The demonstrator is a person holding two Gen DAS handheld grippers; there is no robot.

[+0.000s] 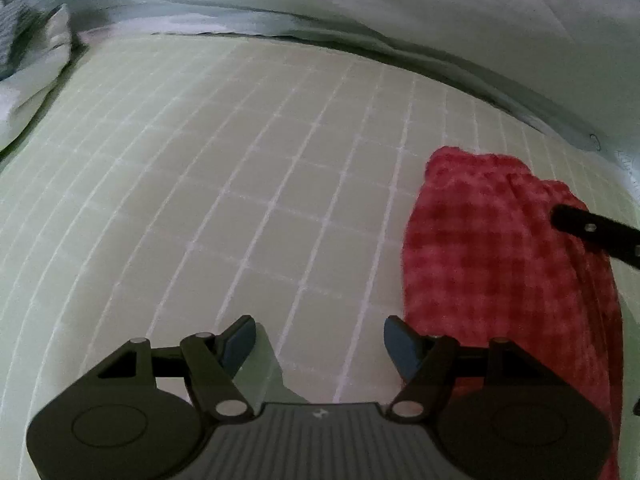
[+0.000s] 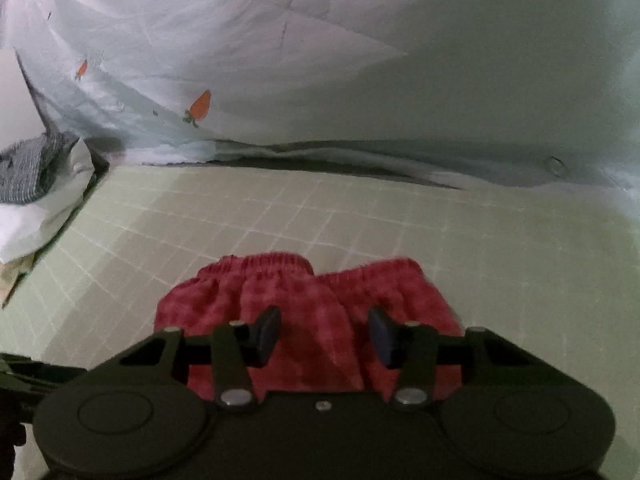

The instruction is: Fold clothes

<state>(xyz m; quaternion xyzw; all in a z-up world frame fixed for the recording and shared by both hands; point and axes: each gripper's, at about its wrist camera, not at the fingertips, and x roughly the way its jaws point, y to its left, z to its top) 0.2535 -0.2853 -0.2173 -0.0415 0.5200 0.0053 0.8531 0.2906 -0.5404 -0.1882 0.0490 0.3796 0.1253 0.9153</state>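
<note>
**Inspector:** As matters stand, the red checked shorts (image 2: 308, 312) lie bunched on the gridded mat (image 2: 360, 220), elastic waistband away from the right gripper (image 2: 322, 334). Its jaws stand apart, one either side of a raised fold, clamped on nothing.

**Assistant:** And the left gripper (image 1: 320, 344)?

**Inspector:** Jaws apart too, over bare mat, just beside the long edge of the shorts (image 1: 500, 260). The right gripper's finger (image 1: 592, 232) shows above the cloth there.

**Assistant:** Main risk?

**Inspector:** In my judgement, a pinch on that hump catches one layer only, so the cloth peels apart instead of moving as a whole. The fabric looks soft and gathered; it will likely sag and twist from a single hold.

**Assistant:** Anything else?

**Inspector:** The carrot-print sheet (image 2: 280, 80) rumples along the mat's far edge; a push that way could snag it. Whether the shorts are half folded or merely crumpled, I cannot tell.
</note>
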